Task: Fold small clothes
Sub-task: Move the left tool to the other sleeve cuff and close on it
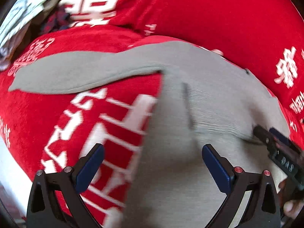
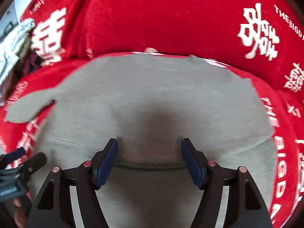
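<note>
A small grey long-sleeved top (image 1: 190,114) lies flat on a red blanket with white characters (image 1: 218,19). Its left sleeve (image 1: 66,76) stretches out to the left. My left gripper (image 1: 153,152) is open and empty, low over the top's left side edge near the hem. My right gripper (image 2: 149,146) is open and empty, just above the middle of the top (image 2: 152,95), its shadow dark on the cloth. The right gripper also shows at the right edge of the left wrist view (image 1: 273,140). The left gripper shows at the left edge of the right wrist view (image 2: 22,161).
The red blanket (image 2: 171,19) covers the whole surface and rises in a fold behind the top. A pale patterned cloth (image 1: 24,13) and something dark (image 1: 55,20) lie at the far left. A white surface (image 1: 11,172) shows at the lower left.
</note>
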`<state>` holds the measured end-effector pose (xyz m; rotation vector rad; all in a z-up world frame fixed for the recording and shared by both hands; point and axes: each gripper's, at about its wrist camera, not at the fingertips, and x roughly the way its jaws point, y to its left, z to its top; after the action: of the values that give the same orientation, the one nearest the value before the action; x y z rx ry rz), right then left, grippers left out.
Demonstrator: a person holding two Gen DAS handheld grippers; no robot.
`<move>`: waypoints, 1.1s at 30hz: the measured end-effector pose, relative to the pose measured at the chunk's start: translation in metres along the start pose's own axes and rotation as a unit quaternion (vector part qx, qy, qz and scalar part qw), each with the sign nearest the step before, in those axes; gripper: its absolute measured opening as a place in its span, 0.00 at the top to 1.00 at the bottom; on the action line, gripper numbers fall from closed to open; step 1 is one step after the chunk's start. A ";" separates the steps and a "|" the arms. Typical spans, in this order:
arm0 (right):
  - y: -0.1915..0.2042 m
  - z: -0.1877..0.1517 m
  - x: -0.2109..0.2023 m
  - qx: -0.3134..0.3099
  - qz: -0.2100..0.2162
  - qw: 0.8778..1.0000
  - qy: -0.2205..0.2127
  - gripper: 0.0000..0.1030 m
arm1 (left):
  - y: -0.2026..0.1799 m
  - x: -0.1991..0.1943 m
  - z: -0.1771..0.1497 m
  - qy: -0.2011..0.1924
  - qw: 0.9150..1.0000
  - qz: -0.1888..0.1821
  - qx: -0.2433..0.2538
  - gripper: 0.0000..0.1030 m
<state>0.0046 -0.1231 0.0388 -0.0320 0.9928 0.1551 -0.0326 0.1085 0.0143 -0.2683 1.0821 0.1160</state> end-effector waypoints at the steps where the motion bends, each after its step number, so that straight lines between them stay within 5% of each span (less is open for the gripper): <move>1: 0.010 -0.003 0.005 -0.015 0.001 1.000 0.008 0.30 | 0.007 0.001 0.002 0.001 1.000 0.002 -0.009 0.01; 4: 0.029 -0.004 0.007 -0.053 -0.023 0.998 -0.001 0.29 | 0.040 0.000 0.010 -0.005 0.999 0.013 -0.047 0.01; 8: 0.034 -0.003 -0.001 -0.040 0.023 0.999 -0.004 0.29 | 0.097 -0.002 0.027 -0.018 0.993 0.045 -0.109 0.01; 14: 0.044 -0.005 -0.011 -0.045 0.023 0.999 -0.017 0.29 | 0.197 0.007 0.044 -0.020 0.966 0.083 -0.245 0.01; 25: 0.058 -0.004 -0.001 -0.074 0.011 0.997 -0.001 0.29 | 0.246 0.034 0.117 -0.052 0.949 0.159 -0.266 0.01; 26: 0.057 -0.002 -0.002 -0.071 0.009 0.997 0.000 0.29 | 0.248 0.030 0.117 -0.066 0.948 0.156 -0.270 0.13; 27: 0.057 0.000 -0.002 -0.070 0.008 0.998 -0.001 0.29 | 0.250 0.026 0.117 -0.079 0.946 0.166 -0.269 0.48; 29: 0.057 0.007 -0.002 -0.070 0.007 0.998 -0.004 0.29 | 0.257 0.021 0.115 -0.093 0.950 0.138 -0.263 0.85; 30: 0.059 0.011 -0.001 -0.071 0.006 0.997 -0.006 0.29 | 0.266 0.020 0.112 -0.095 0.952 0.098 -0.274 0.86; 33: 0.071 0.029 0.007 -0.083 0.007 0.996 -0.005 0.29 | 0.280 0.014 0.107 -0.102 0.949 0.063 -0.292 0.87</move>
<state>0.0223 -0.0491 0.0523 -0.1772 0.9676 0.2497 0.0024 0.4064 0.0044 -0.7045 0.8379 0.5719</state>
